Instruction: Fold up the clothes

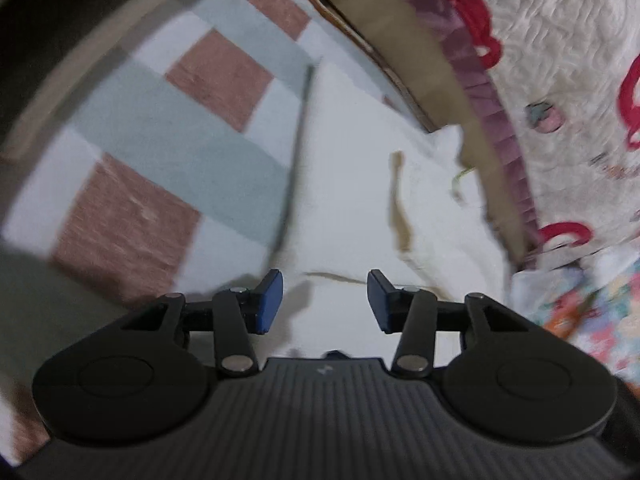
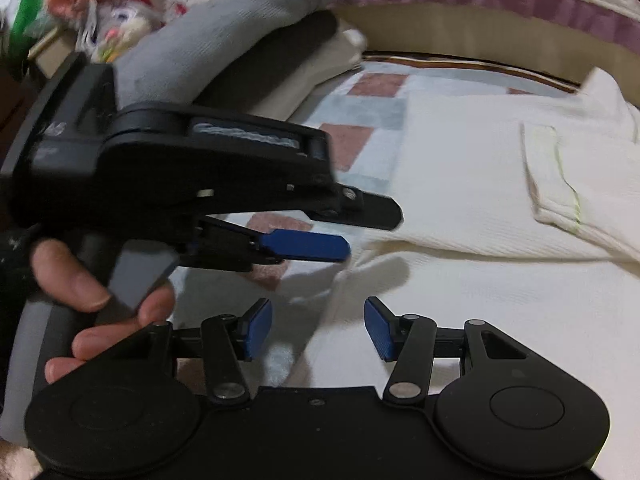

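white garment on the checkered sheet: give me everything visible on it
The white garment looks like a ribbed or waffle-knit cotton piece, cream-white, lying mostly flat on the checkered sheet. One part is folded over on top, forming a raised layered edge, with a faint yellow-green stitched line near the far right. Its far end bunches against the bed edge. Both the left gripper and right gripper hover over it, jaws open, gripping nothing. Motion blur hides finer details.
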Demonstrator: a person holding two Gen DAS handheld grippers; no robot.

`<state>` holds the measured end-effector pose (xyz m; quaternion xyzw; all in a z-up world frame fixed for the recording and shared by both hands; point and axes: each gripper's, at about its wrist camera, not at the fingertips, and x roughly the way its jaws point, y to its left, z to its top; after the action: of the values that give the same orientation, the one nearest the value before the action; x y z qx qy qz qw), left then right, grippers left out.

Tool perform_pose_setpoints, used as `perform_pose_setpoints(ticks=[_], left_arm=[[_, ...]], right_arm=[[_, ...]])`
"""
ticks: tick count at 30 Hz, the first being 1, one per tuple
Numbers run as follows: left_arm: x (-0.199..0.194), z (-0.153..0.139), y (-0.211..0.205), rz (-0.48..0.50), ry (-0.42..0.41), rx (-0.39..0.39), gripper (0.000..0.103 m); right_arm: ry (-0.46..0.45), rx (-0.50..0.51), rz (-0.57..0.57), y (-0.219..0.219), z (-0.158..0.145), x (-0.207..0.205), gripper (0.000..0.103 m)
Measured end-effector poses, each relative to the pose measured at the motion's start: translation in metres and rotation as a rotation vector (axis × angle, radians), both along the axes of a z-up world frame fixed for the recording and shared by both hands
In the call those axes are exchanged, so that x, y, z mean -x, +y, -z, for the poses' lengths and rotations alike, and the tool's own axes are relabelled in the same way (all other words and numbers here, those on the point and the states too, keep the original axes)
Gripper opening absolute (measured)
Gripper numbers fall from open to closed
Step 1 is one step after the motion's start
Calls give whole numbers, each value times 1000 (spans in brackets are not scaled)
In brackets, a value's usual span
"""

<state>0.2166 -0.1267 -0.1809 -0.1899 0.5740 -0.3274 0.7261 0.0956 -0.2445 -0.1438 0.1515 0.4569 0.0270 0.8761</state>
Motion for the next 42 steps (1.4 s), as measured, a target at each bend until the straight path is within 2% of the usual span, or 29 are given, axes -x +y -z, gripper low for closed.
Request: perform_pose_setpoints(ticks=[3,5,7,10,14,16,18,19,20,21,22,23,25,29,30,32,34,36,39,42], left_arm=[[2,-1,-8,50,-54,-62,35],[1,-1,-12,75,-71,-79,33],[0,0,-16,101,-91,-109,30],[-2,5,-23,133,-122,-173,22],[-6,7,-22,124,-99,-140,22],[-5,8,-23,139,-92,-91,4],[-4,3,-23,153,-101,-12,4],[-3,-2,-23,158,-114,23,4],[-2,-7,-23,163,-128,57,4],[-1,-11,-23,168,-138,82,4],[0,-14,-24,171,-146,100,4],[1,-18,-24,173,-153,118,4],[-1,-24,-27,174,-147,159,4],[-8,-33,-39,185,-108,246,8],[-9,-35,-43,185,-104,253,12],[-9,-40,-51,175,-116,234,28],[-12,-43,-59,147,-137,179,50],[-20,-43,-71,120,-148,95,51],[-37,-45,-93,113,-151,60,51],[-54,-46,-115,107,-154,24,52]], right_arm=[[28,61,-31,4,3,-3,54],[53,48,-36,2,7,-3,49],[76,37,-43,2,12,-4,49],[102,81,-75,9,17,0,49],[101,155,-106,18,19,4,56],[102,249,-181,31,22,4,67],[78,300,-219,37,24,7,66],[63,303,-222,36,24,8,59],[55,313,-205,32,22,10,48],[48,325,-186,28,20,12,13],[35,350,-182,22,14,14,7],[21,376,-179,16,9,17,7],[-9,335,-131,-2,-5,25,6],[-48,382,-39,-31,-27,47,6],[-47,382,-10,-41,-30,53,6],[-47,371,52,-62,-33,66,6],[-46,355,108,-75,-35,82,6],[-50,298,160,-88,-33,93,6],[-69,211,222,-98,-30,110,6],[-81,102,209,-97,-22,101,6]])
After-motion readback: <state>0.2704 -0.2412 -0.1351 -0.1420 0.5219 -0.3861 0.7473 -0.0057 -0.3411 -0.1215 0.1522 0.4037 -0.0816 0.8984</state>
